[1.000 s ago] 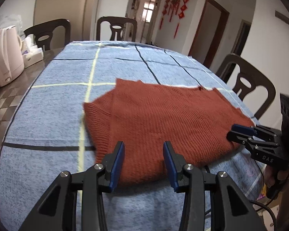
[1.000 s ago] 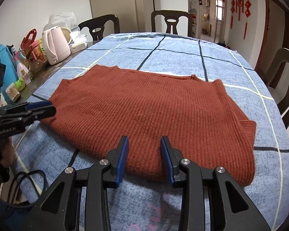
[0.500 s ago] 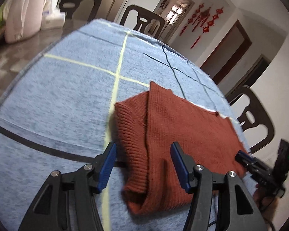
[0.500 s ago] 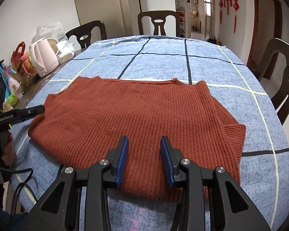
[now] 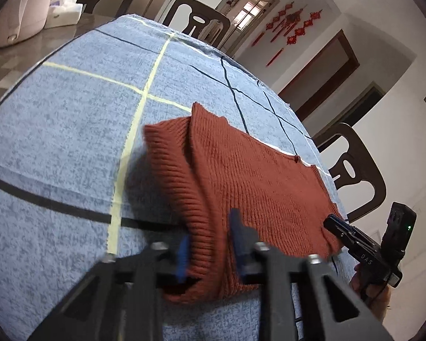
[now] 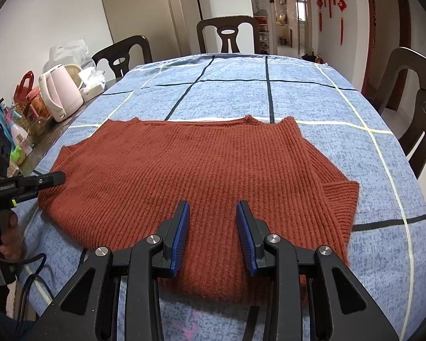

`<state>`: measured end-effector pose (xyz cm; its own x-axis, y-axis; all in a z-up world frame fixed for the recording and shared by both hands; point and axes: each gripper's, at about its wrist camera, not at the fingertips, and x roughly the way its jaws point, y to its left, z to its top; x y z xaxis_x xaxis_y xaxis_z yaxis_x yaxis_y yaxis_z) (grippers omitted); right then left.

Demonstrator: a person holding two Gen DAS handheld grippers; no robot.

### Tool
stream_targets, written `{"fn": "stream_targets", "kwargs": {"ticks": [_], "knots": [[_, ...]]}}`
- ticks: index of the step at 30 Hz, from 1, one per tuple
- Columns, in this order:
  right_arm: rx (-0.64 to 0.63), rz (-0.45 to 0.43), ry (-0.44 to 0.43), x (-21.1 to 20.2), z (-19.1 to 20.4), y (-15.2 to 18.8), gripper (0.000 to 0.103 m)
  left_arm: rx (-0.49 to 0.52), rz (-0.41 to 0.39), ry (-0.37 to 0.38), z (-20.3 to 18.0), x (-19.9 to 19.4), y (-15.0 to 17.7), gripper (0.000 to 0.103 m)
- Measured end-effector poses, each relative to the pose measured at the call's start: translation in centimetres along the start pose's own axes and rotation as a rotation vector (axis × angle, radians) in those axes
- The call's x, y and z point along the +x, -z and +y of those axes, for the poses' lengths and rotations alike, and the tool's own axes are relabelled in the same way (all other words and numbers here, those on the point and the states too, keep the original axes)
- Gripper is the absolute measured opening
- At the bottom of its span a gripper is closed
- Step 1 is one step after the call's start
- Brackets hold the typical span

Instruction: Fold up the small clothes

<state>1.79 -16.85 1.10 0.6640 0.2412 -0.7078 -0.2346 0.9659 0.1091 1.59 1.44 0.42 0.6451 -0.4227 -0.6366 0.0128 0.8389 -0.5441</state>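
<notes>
The sweater [image 6: 196, 176] lies spread at the tabletop's near edge. Left gripper [image 5: 208, 244] fingers are closing around its ribbed hem; right gripper [image 6: 213, 236] fingers are spread above the near hem, holding nothing. Next, probably: right pinches, both lift and fold.

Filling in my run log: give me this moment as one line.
left claw: closing on sweater corner | right claw: parted, sweater hem between pads | sweater: flat on blue tablecloth
</notes>
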Motion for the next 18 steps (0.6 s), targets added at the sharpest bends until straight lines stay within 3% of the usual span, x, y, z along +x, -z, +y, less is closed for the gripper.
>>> {"fn": "stream_targets", "kwargs": {"ticks": [5,11,14,18], "knots": [[0.025,-0.023,-0.008,-1.0,-0.8,0.3,0.035,0.056,-0.032,0.058,-2.8,-1.6,-1.7,0.017],[0.070,-0.056,-0.031,-2.4,-1.9,0.6,0.035,0.164,-0.052,0.187,-9.5,-1.2,-3.8,0.017],[0.095,-0.063,-0.037,-2.9,-2.7,0.8,0.035,0.201,-0.005,0.243,-12.5,1.7,-3.6,0.017],[0.147,-0.056,-0.060,-3.4,-3.9,1.3,0.035,0.228,0.154,0.294,-14.5,7.4,-1.9,0.018]]}}
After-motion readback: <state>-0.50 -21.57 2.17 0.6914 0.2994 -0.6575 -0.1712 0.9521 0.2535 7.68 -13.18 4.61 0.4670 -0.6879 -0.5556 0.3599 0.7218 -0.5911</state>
